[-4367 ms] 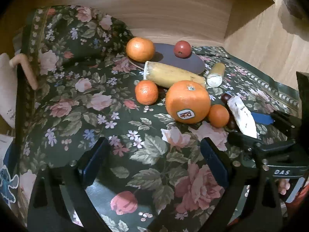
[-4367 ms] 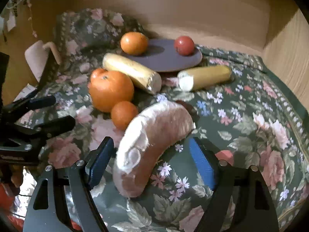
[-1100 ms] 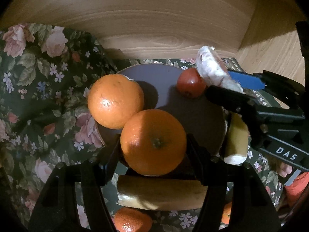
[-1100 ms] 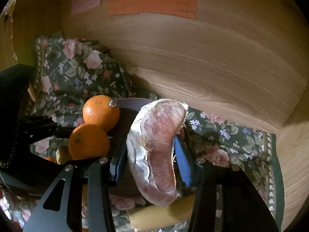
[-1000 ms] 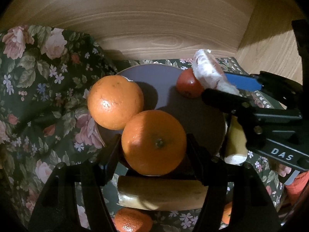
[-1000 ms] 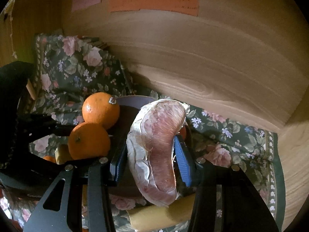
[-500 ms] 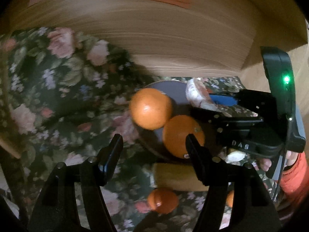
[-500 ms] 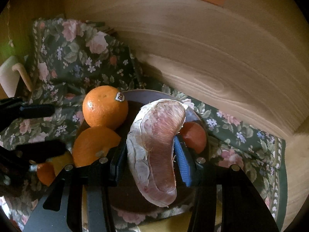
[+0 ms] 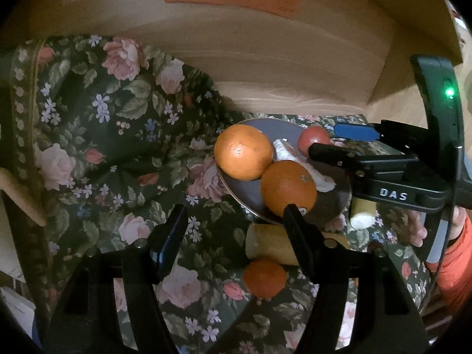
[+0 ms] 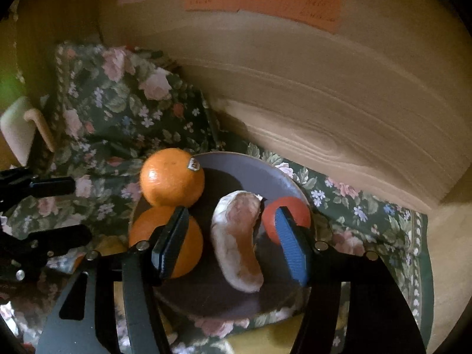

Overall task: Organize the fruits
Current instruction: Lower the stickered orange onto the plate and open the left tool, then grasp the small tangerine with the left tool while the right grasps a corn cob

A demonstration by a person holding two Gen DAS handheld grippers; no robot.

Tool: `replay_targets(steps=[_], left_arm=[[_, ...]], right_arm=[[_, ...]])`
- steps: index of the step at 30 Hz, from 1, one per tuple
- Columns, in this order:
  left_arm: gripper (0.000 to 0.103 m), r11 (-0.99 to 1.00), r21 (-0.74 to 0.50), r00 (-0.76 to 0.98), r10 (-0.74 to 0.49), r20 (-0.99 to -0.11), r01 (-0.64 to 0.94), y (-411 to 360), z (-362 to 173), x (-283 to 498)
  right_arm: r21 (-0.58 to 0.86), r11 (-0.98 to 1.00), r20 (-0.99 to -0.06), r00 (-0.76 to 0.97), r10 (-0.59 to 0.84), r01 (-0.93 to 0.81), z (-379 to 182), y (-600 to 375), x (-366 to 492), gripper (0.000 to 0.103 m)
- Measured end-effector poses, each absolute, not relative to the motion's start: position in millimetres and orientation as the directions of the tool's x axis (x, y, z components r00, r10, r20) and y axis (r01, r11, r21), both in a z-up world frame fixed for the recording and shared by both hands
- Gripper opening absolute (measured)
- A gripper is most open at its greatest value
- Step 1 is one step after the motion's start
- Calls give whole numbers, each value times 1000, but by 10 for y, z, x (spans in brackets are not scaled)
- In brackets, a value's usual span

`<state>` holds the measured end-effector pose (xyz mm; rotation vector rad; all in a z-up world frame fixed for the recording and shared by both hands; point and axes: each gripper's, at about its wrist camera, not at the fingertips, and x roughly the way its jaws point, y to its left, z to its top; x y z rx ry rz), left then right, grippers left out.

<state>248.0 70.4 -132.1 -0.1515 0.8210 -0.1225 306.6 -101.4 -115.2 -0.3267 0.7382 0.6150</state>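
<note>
A purple plate lies on the floral cloth and holds two oranges, a small red fruit and a peeled pomelo segment. My right gripper is open, its jaws either side of the segment lying on the plate. In the left wrist view the plate carries the oranges and the segment. My left gripper is open and empty, in front of the plate. The right gripper reaches in from the right.
In front of the plate lie a pale banana-like piece, a small tangerine and another pale piece. A wooden wall with paper notes stands right behind the plate. The cloth bunches up at the left.
The right gripper has opened and let the pomelo segment down onto the plate. The left gripper, which had set its orange on the plate, has pulled further back and stays open.
</note>
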Motion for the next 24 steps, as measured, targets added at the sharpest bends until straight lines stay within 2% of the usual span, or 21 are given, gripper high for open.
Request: replay_targets(steps=[8, 17, 19, 21, 24], left_arm=[[67, 983, -163, 651, -181, -737, 88, 590, -1384, 2201], [67, 979, -173, 583, -205, -786, 111, 471, -1704, 2119], [62, 978, -171, 581, -208, -787, 119, 450, -1736, 2142], [50, 978, -165, 573, -210, -793, 130, 426, -1761, 2175], [42, 977, -167, 560, -215, -800, 136, 397, -1818, 2254]], right_arm=[[-19, 775, -693, 567, 445, -632, -1132, -1124, 2623, 58], [32, 747, -739, 488, 465, -664, -1455, -1055, 2349, 57], [33, 742, -757, 468, 456, -670, -1531, -1013, 2346, 57], [38, 738, -774, 447, 448, -674, -1597, -982, 2368, 57], [37, 726, -791, 424, 442, -687, -1653, -936, 2384, 54]])
